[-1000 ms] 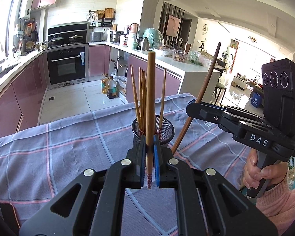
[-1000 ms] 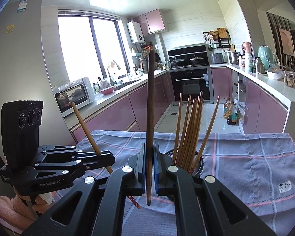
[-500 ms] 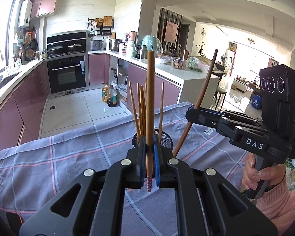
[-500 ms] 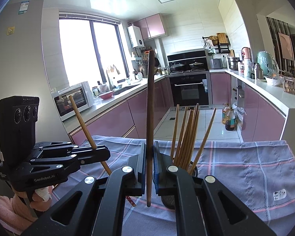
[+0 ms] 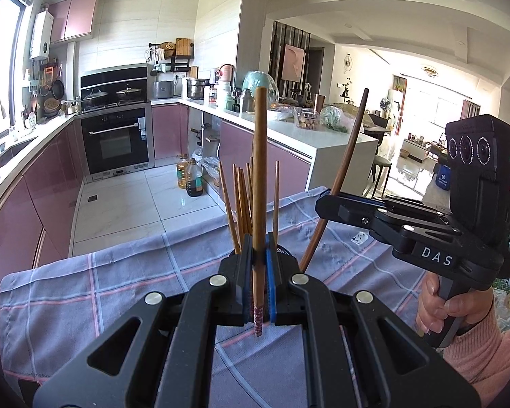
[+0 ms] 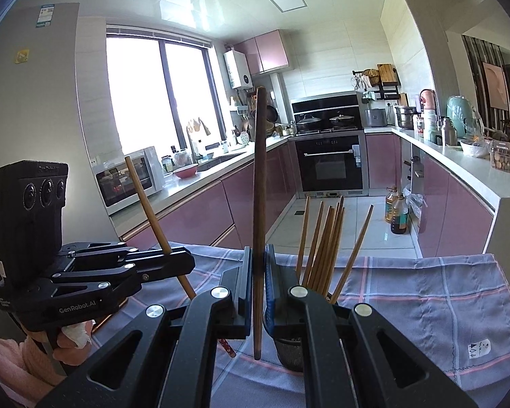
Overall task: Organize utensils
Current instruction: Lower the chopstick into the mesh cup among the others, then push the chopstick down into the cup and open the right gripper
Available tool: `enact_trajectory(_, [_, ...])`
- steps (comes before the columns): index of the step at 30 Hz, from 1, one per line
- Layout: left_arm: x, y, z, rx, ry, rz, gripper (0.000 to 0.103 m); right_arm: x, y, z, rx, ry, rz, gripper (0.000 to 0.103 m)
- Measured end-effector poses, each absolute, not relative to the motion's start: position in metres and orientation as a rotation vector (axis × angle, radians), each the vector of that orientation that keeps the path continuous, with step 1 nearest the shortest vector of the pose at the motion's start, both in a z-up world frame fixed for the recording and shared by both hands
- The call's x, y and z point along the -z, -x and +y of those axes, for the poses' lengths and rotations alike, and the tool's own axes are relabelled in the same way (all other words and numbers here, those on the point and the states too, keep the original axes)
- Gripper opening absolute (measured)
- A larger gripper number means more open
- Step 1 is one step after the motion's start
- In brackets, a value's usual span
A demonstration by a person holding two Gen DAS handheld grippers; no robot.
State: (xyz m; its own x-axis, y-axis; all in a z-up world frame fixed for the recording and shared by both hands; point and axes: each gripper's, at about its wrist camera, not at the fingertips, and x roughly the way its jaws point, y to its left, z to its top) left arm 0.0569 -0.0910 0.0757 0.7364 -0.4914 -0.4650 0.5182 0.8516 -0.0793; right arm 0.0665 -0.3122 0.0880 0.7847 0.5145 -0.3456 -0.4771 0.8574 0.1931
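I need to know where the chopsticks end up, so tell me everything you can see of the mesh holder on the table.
The mesh holder is a small round cup of dark wire mesh that looks like metal. It stands upright on the checked grey-purple tablecloth. A bunch of light wooden chopsticks stands in it, fanned out and leaning on its rim. Both views hide most of it behind a hand-held gripper; neither gripper visibly touches it.
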Motion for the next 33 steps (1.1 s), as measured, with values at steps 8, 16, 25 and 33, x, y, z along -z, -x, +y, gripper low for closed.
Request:
enact_trajectory(8, [-0.086, -0.056, -0.093, 0.551, -0.052, 0.465, 0.008, -0.096, -0.068, -0.311, -0.531, -0.087, 0.378, 0.006])
enact_trajectory(16, [-0.102, -0.052, -0.091, 0.554, -0.040, 0.425, 0.008, -0.101, -0.074, -0.312, -0.521, -0.081, 0.365, 0.006])
enact_trajectory(25, [-0.112, -0.052, -0.099, 0.577, -0.027, 0.410, 0.008, -0.102, -0.075, -0.310, -0.510, -0.078, 0.359, 0.006])
enact_trajectory(33, [-0.117, -0.059, -0.104, 0.583, -0.020, 0.403, 0.008, -0.103, -0.076, -0.312, -0.497, -0.085, 0.362, 0.006])
